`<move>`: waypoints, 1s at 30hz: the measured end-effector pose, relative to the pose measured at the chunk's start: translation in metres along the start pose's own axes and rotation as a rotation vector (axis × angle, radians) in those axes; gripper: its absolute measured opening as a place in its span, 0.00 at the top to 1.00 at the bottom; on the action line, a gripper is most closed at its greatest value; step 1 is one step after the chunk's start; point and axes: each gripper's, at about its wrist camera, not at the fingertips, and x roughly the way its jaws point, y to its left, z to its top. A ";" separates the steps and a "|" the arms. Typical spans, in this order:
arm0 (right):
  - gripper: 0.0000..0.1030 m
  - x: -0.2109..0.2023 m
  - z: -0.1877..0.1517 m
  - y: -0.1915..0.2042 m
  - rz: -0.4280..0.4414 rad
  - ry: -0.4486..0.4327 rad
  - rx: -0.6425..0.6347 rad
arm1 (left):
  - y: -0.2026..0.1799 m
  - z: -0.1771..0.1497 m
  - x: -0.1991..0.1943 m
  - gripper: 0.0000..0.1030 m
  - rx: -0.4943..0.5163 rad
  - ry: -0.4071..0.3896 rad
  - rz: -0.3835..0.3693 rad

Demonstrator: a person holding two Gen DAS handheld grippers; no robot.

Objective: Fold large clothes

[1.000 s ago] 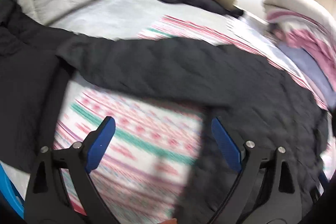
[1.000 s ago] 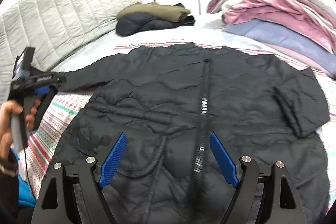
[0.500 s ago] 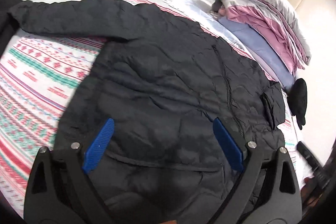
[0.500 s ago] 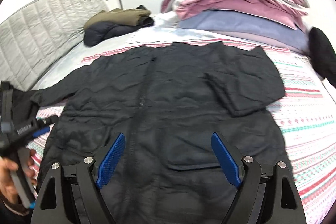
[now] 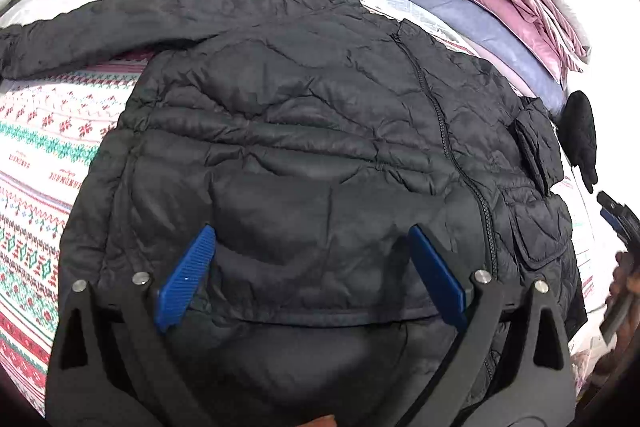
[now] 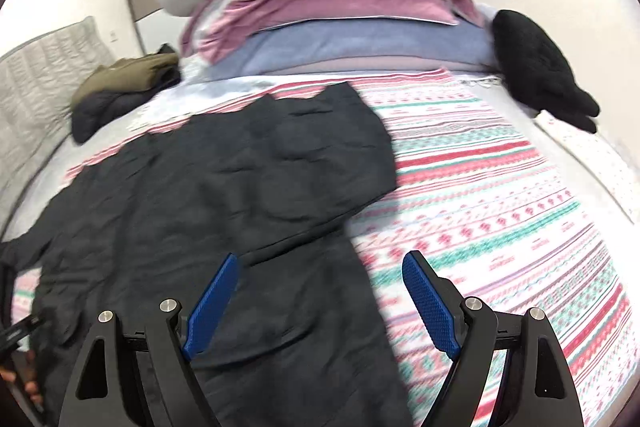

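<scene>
Lying flat on the striped knit-pattern bedspread [image 5: 44, 131], the black quilted jacket [image 5: 320, 147] sits beneath the left gripper [image 5: 312, 267] and right gripper [image 6: 320, 291], both spread wide, empty

Black jacket [image 5: 320, 131] hem hidden behind the fingers [image 5: 186, 279], its left sleeve cut by the frame edge, patterned bedspread [image 6: 500, 211] blurred in right wrist view

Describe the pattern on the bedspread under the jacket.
White bedspread with red, pink and green patterned stripes; clearest in the right wrist view.
</scene>
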 end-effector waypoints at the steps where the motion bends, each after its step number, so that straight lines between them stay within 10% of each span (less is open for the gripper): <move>1: 0.17 0.005 0.003 -0.001 -0.017 0.000 -0.004 | -0.002 0.001 -0.001 0.06 0.007 -0.009 -0.001; 11: 0.21 0.119 0.015 0.110 0.001 0.145 -0.340 | -0.024 0.005 0.004 0.06 0.074 -0.087 -0.025; 12: 0.27 0.132 0.015 0.114 -0.048 0.154 -0.361 | -0.025 0.004 0.004 0.06 0.083 -0.086 -0.024; 14: 0.78 0.144 0.018 0.113 -0.133 0.139 -0.399 | -0.028 0.002 0.007 0.06 0.108 -0.085 -0.008; 18: 0.91 0.114 0.053 0.080 -0.150 0.036 -0.354 | -0.031 -0.001 0.007 0.06 0.150 -0.084 0.005; 23: 0.93 0.071 0.126 -0.011 -0.378 -0.106 -0.226 | -0.038 -0.006 0.009 0.06 0.213 -0.088 0.031; 30: 0.95 0.091 0.176 -0.130 -0.665 -0.073 -0.117 | -0.047 -0.013 0.014 0.06 0.287 -0.086 0.048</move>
